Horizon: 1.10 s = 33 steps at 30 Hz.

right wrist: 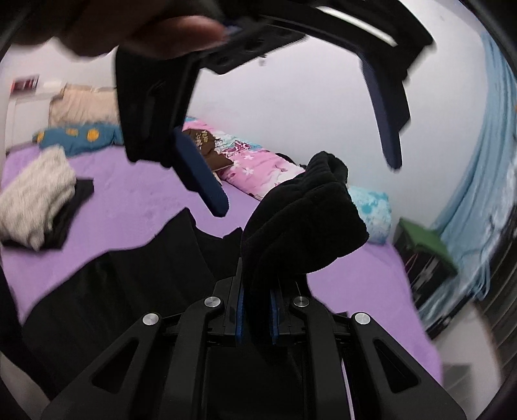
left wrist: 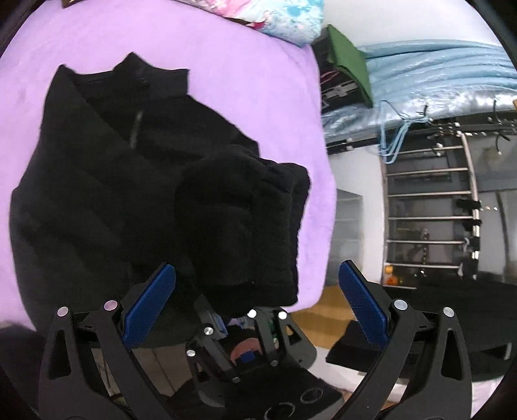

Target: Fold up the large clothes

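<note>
- My right gripper (right wrist: 256,318) is clamped on a bunched fold of the black fleece jacket (left wrist: 106,194); the cloth rises out from between the blue pads (right wrist: 239,315) and hangs lifted above the bed (right wrist: 135,206)
- The rest of the jacket lies spread on the bed's purple cover, collar and zip toward the far side of the bed; the lifted fold sits over the jacket's edge nearest the bed's side
- My left gripper (left wrist: 257,299) stands wide open, its blue pads (left wrist: 150,305) well apart and nothing between them; it hovers just above the jacket, pointing down at it (in the right wrist view it shows blurred at the top, with a fingertip (right wrist: 181,29) on it)
- On the bed beyond the jacket lies a pink and blue floral quilt (right wrist: 255,164) along the wall; a grey knit garment (right wrist: 35,197) lies on a dark piece, well apart from the jacket
- Beside the bed hangs a light blue sheet (left wrist: 436,74); a green cloth (left wrist: 350,61) sits on a dark box just off the bed's corner
</note>
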{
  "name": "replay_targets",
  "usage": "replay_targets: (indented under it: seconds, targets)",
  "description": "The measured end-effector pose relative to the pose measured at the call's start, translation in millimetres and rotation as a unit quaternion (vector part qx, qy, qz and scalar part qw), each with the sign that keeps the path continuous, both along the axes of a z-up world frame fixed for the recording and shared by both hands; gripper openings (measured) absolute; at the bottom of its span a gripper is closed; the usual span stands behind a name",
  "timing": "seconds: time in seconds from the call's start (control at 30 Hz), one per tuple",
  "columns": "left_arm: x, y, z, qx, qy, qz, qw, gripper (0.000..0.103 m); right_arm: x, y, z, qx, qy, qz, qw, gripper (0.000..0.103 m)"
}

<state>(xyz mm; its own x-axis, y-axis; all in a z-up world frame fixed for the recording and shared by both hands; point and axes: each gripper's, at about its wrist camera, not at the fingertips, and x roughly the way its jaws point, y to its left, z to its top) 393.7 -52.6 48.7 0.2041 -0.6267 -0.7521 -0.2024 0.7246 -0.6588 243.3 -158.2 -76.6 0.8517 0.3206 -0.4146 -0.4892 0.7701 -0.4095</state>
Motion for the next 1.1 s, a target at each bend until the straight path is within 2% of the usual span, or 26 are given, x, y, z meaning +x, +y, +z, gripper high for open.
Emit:
replay_targets:
  seconds: [0.13,0.33,0.43,0.47,0.5,0.53,0.57,0.8,0.87,0.9,0.93,1.1]
  targets:
    - [-3,13,-4,-0.003,0.007,0.017,0.9998,0.097,-12,18,-11,-0.049,-0.024,0.016,0.998,0.011]
    - [-6,24,-23,0.008,0.029,0.018,0.9994,0.097,-24,31,-18,-0.068,-0.034,0.032,0.997,0.011]
    - [-7,32,-29,-0.019,0.030,0.025,0.9991,0.094,-24,36,-19,-0.075,-0.034,0.034,0.996,0.011]
    - [-8,35,-30,-0.024,0.026,0.023,0.9991,0.083,-25,37,-19,-0.079,-0.037,0.034,0.996,0.011]
    - [-8,38,-30,-0.020,0.023,0.022,0.9993,0.076,-24,38,-20,-0.080,-0.036,0.034,0.996,0.011]
    - [-9,41,-32,-0.021,0.021,0.022,0.9993,0.062,-24,38,-20,-0.079,-0.036,0.031,0.996,0.012]
    - [-9,45,-33,-0.022,0.018,0.022,0.9994,0.054,-24,40,-19,-0.080,-0.037,0.029,0.996,0.012]
    - [-14,65,-41,-0.023,-0.006,0.029,0.9993,0.034,-27,54,-27,-0.089,-0.044,0.034,0.994,0.013]
    - [-17,75,-40,-0.023,-0.027,0.034,0.9988,0.032,-29,57,-28,-0.083,-0.043,0.036,0.995,0.032]
    - [-17,80,-40,-0.023,-0.035,0.036,0.9985,0.031,-32,57,-27,-0.073,-0.047,0.041,0.995,0.057]
    - [-18,87,-38,-0.018,-0.048,0.038,0.9979,0.031,-35,55,-25,-0.060,-0.054,0.047,0.996,0.069]
    - [-26,122,-40,-0.014,-0.078,0.055,0.9953,0.031,-31,49,-25,-0.046,-0.040,0.048,0.997,0.071]
